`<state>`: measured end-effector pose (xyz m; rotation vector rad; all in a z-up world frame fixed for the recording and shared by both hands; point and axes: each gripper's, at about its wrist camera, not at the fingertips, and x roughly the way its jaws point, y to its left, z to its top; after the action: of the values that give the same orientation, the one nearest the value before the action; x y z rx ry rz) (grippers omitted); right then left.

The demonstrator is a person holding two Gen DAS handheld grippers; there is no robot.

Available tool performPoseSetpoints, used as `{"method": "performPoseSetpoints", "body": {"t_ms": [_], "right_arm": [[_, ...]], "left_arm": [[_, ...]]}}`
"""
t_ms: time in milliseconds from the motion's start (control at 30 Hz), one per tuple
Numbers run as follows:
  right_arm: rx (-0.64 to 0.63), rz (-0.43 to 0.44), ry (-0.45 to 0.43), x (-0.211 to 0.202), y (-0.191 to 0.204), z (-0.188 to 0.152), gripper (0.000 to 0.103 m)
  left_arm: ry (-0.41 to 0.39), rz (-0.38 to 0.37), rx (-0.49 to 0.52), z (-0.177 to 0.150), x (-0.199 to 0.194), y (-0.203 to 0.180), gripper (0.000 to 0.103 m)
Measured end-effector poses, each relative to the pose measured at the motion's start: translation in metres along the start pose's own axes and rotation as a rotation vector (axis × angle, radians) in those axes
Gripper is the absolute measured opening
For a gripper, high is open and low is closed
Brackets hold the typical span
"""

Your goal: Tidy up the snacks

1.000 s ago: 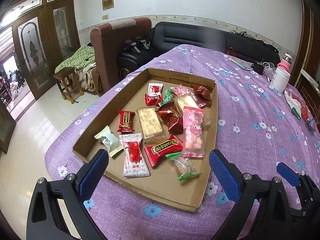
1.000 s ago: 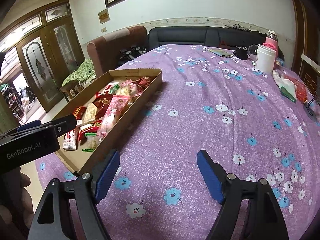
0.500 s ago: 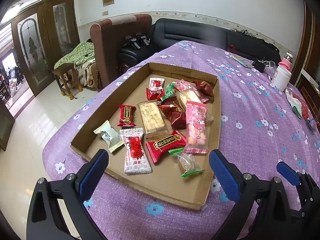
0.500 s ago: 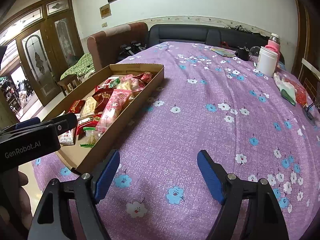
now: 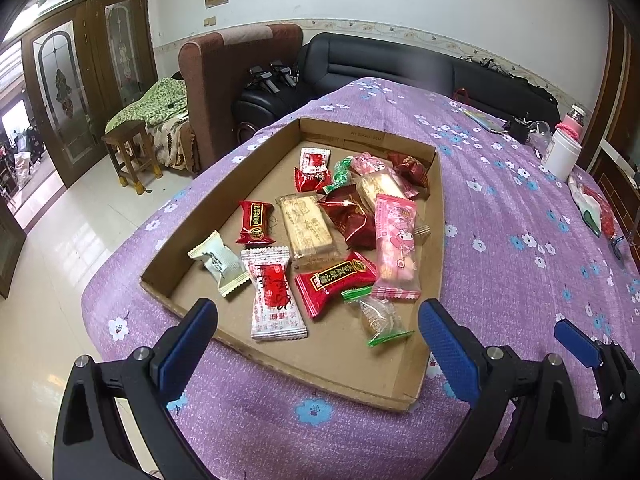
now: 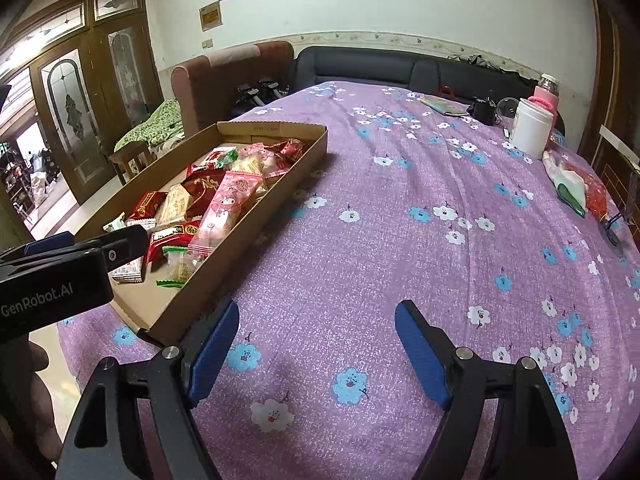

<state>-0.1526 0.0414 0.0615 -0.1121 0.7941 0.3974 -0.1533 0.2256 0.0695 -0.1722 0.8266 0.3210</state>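
A shallow cardboard tray (image 5: 434, 248) lies on the purple flowered tablecloth and holds several wrapped snacks: a long pink packet (image 5: 396, 248), a tan biscuit bar (image 5: 306, 226), red packets (image 5: 334, 280), a white-and-red packet (image 5: 274, 300) and a cream one (image 5: 218, 262). My left gripper (image 5: 318, 338) is open and empty above the tray's near edge. My right gripper (image 6: 316, 348) is open and empty over bare cloth, right of the tray (image 6: 256, 220). The left gripper's body (image 6: 56, 284) shows at the left of the right wrist view.
A white jar (image 6: 530, 126), a pink-capped bottle (image 6: 544, 92), a small black object (image 6: 482, 110) and a glove with red bag (image 6: 572, 184) sit at the table's far right. A sofa, armchair and wooden stool (image 5: 128, 148) stand beyond the table.
Both grippers have risen and drawn back slightly, so the tray sits a little farther away in view. Both remain open; no snack has moved.
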Motion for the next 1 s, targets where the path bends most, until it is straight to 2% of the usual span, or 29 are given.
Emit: {"method": "performPoseSetpoints", "body": {"t_ms": [533, 667, 800, 833, 867, 967, 1000], "right_arm": [[-0.010, -0.013, 0.005, -0.001, 0.006, -0.002, 0.084], [-0.009, -0.015, -0.004, -0.003, 0.007, -0.003, 0.084], [-0.015, -0.007, -0.025, -0.007, 0.009, -0.003, 0.084], [-0.017, -0.006, -0.033, -0.009, 0.010, -0.003, 0.084], [-0.019, -0.004, -0.042, -0.010, 0.011, -0.003, 0.084], [-0.026, -0.002, -0.072, -0.015, 0.013, -0.003, 0.084], [-0.026, 0.000, -0.079, -0.016, 0.013, -0.003, 0.085]], "left_arm": [[-0.001, -0.006, -0.026, -0.003, 0.000, 0.010, 0.101], [-0.053, -0.002, -0.051, -0.005, -0.011, 0.016, 0.101], [-0.227, 0.062, -0.082, -0.007, -0.042, 0.022, 0.101], [-0.312, 0.085, -0.096, -0.009, -0.058, 0.024, 0.101], [-0.362, 0.094, -0.107, -0.009, -0.067, 0.026, 0.101], [-0.568, 0.074, -0.173, -0.018, -0.103, 0.035, 0.103], [-0.597, 0.068, -0.193, -0.019, -0.107, 0.038, 0.103]]}}
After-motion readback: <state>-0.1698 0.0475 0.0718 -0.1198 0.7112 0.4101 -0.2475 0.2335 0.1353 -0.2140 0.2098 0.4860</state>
